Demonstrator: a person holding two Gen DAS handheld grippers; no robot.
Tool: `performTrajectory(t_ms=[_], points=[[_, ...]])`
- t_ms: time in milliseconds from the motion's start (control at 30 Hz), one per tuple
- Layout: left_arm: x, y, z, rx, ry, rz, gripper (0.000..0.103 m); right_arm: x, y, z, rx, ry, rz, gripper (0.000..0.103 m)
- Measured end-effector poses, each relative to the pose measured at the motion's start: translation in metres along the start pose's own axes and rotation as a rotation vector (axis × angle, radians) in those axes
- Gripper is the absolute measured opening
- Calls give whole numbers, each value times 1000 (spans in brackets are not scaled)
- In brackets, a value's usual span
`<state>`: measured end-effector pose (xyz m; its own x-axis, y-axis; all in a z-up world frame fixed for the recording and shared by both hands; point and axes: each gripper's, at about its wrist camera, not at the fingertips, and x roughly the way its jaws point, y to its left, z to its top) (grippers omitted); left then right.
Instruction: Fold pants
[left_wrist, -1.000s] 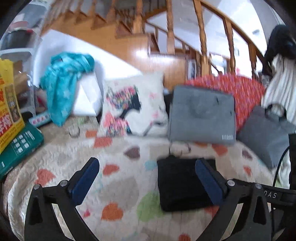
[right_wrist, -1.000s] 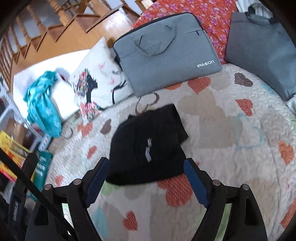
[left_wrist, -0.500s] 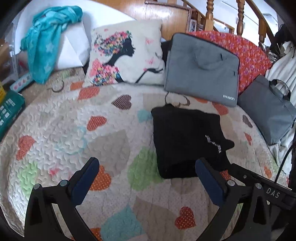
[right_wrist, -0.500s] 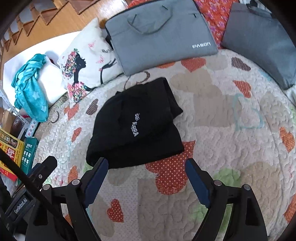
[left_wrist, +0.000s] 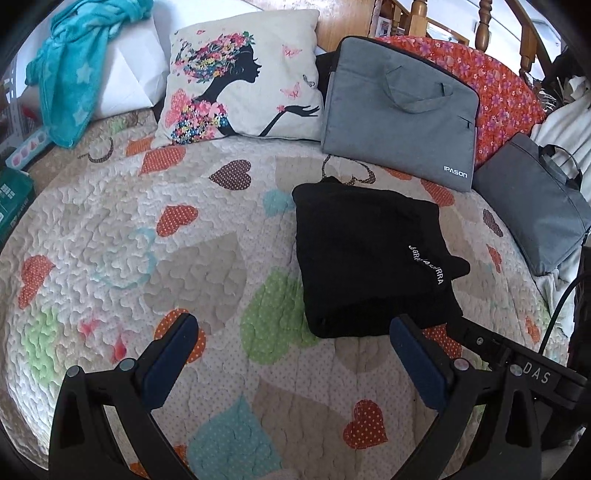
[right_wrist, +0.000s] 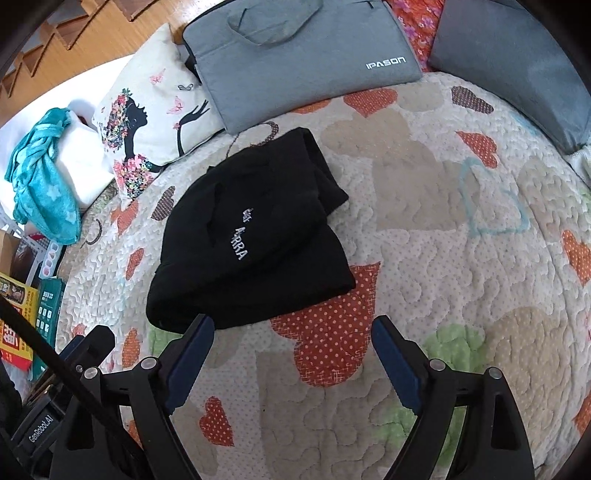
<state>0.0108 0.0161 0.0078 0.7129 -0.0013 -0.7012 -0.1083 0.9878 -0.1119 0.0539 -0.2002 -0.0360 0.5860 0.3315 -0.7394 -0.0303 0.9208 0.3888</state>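
The black pants (left_wrist: 365, 258) lie folded into a compact bundle on the heart-patterned quilt (left_wrist: 166, 266), white lettering on top. They also show in the right wrist view (right_wrist: 251, 236). My left gripper (left_wrist: 291, 332) is open and empty, held above the quilt just in front of the bundle. My right gripper (right_wrist: 291, 332) is open and empty, above the quilt with its left finger close to the bundle's near edge. Neither gripper touches the pants.
A printed pillow (left_wrist: 240, 74), a grey laptop bag (left_wrist: 399, 122), a second grey bag (left_wrist: 535, 199) and a red floral cushion (left_wrist: 495, 74) line the back. A teal cloth (left_wrist: 70, 70) and boxes (right_wrist: 22, 302) lie at the left.
Both grippers have risen and pulled back from the pants. The views now look down on the whole folded bundle, which lies still.
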Motion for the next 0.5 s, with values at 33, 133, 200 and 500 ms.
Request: performTrajectory(t_ms=[33, 133, 200, 500], points=[[0, 0, 0, -2, 3, -1, 103, 0, 0, 0, 0, 1, 0, 91], [1, 1, -1, 0, 6, -1, 103, 1, 2, -1, -7, 3, -3, 91], [2, 0, -1, 4, 4, 3, 103, 2, 3, -1, -12, 4, -5, 91], [11, -1, -4, 13, 40, 2, 103, 7, 1, -3, -8, 13, -18, 91]])
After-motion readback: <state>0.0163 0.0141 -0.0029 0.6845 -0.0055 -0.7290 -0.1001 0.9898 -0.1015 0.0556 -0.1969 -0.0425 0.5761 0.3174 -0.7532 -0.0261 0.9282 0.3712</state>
